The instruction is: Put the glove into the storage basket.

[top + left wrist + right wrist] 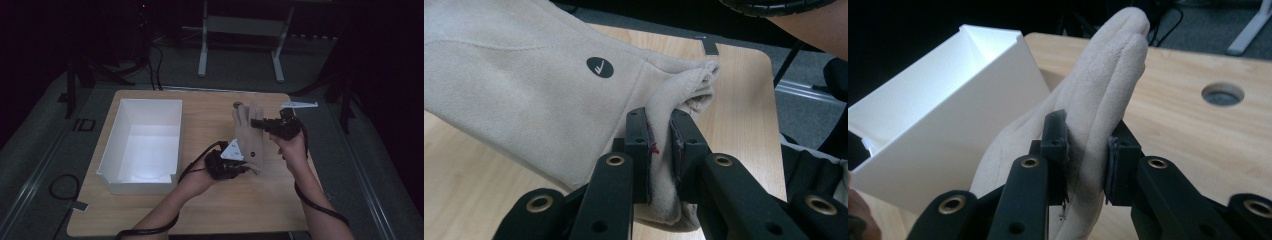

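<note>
A beige fleece glove (249,136) with a small black round logo (599,67) hangs stretched between both grippers above the wooden table (150,210). My left gripper (241,169) is shut on the glove's cuff (663,150), whose folded edge bunches between the jaws. My right gripper (257,122) is shut on the glove's finger end (1088,150), and the glove's fingers (1125,40) stick up past its jaws. A person's hand holds each gripper from the near side.
An empty white open box (145,142) stands on the left half of the table, close to the glove. A round hole (1222,94) is cut into the tabletop at the far side. Cables trail from both grippers off the near edge.
</note>
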